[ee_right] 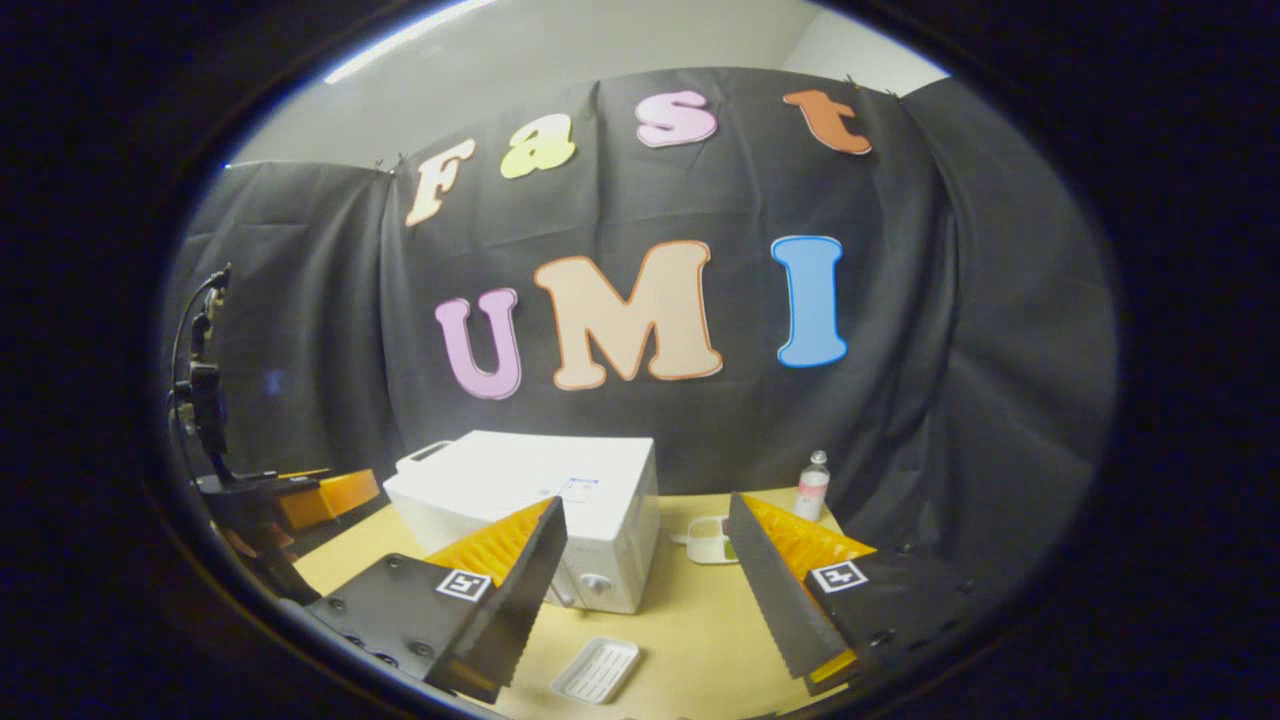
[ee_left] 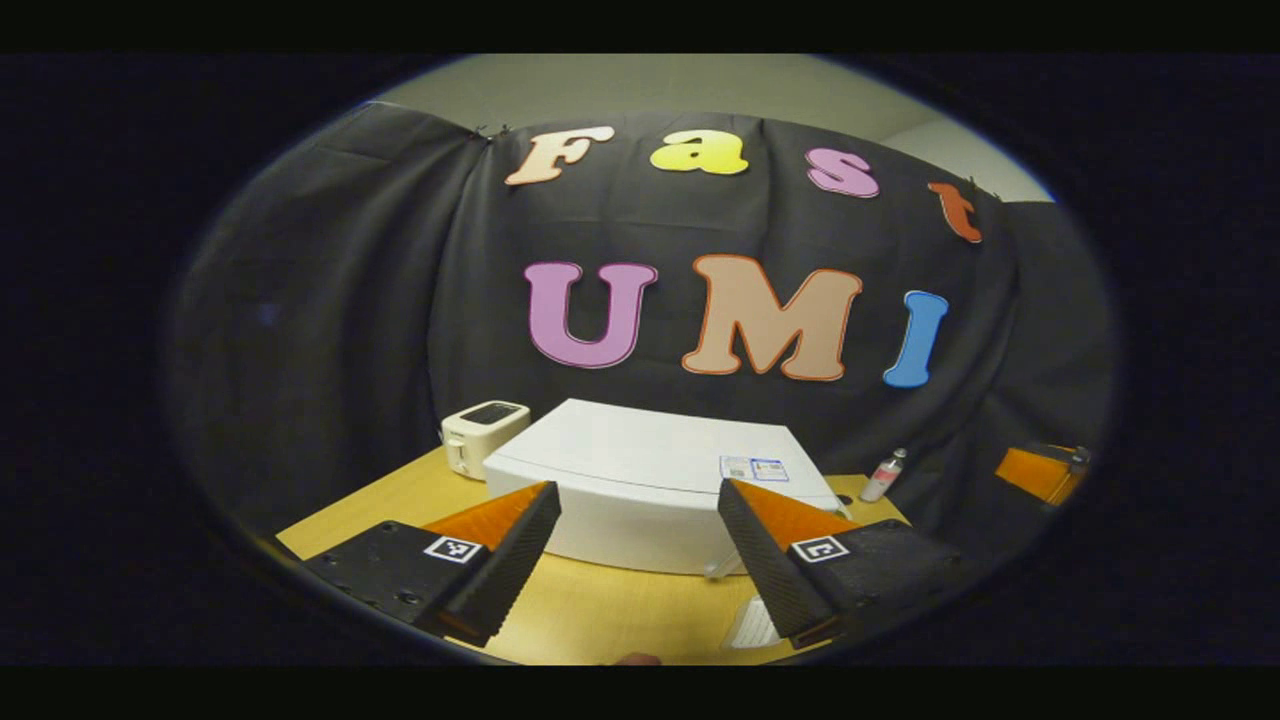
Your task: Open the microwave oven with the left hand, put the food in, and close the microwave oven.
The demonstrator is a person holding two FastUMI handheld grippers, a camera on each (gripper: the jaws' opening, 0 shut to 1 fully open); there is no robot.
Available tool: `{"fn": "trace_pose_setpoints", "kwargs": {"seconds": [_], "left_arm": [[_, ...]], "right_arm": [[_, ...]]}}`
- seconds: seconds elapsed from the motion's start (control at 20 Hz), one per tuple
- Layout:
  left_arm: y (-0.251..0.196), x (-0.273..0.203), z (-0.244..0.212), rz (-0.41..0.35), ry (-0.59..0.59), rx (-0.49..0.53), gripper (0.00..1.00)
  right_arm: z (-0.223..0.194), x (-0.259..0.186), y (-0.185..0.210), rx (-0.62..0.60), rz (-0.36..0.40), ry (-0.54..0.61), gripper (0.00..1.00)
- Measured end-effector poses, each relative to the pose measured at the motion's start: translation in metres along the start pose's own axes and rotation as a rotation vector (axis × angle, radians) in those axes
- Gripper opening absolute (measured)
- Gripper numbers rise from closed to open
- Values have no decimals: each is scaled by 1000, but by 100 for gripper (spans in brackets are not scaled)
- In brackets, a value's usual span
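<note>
Left gripper [ee_left: 637, 520] hangs above the near edge of the table [ee_left: 600, 610], fingers spread wide, nothing between them. Through the gap, centre of the left gripper view: the microwave oven [ee_left: 650, 470], a white box standing on the wooden top, door apparently closed. A cream toaster [ee_left: 483, 432] stands just beside it at frame left; a small bottle [ee_left: 884, 475] stands to its right near the cloth wall.

Right gripper [ee_right: 645, 545] likewise wide, empty. In the right gripper view the microwave [ee_right: 530, 500] sits centre-left, its front corner with a round knob [ee_right: 597, 583] low on the control side. A small container of food [ee_right: 712, 538], pale with greenish contents, sits on the table right of the oven, between the right gripper's fingers in frame. A white ridged tray [ee_right: 596, 668] lies at bottom centre, near the table's front. The other gripper [ee_right: 300, 495] shows at the left edge.

Handling, as judged:
- Oven body: rigid and heavy; should stay put under a door pull.
- Door: stiff, hinged, smooth plastic, likely slippery. A pale bar low on the front [ee_left: 722, 568] may be the handle; too hidden by the finger to confirm. Best hold is on that bar or the door's free edge.
- Food container: light, small, probably thin-walled. Grip across its sides, gently, and keep it level.
</note>
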State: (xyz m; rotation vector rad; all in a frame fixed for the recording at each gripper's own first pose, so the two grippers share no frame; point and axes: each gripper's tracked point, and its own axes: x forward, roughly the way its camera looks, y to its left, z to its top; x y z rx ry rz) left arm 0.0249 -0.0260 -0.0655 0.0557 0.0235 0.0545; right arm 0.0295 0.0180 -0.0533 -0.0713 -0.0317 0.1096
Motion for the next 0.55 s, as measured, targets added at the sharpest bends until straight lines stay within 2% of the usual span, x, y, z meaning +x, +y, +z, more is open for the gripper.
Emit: {"fn": "trace_pose_setpoints", "kwargs": {"seconds": [0.35, 0.4, 0.5, 0.55], "left_arm": [[10, -9, 26, 48, -74, 122, 96], [8, -10, 29, 44, -82, 131, 96], [5, -10, 31, 40, -88, 152, 96], [5, -9, 31, 46, -90, 164, 96]], "right_arm": [[9, -9, -18, -6, -31, -7, 91], [8, -10, -22, -12, -37, 3, 99], [8, -15, -32, -1, -37, 19, 99], [11, -13, -34, 1, -41, 14, 91]]}}
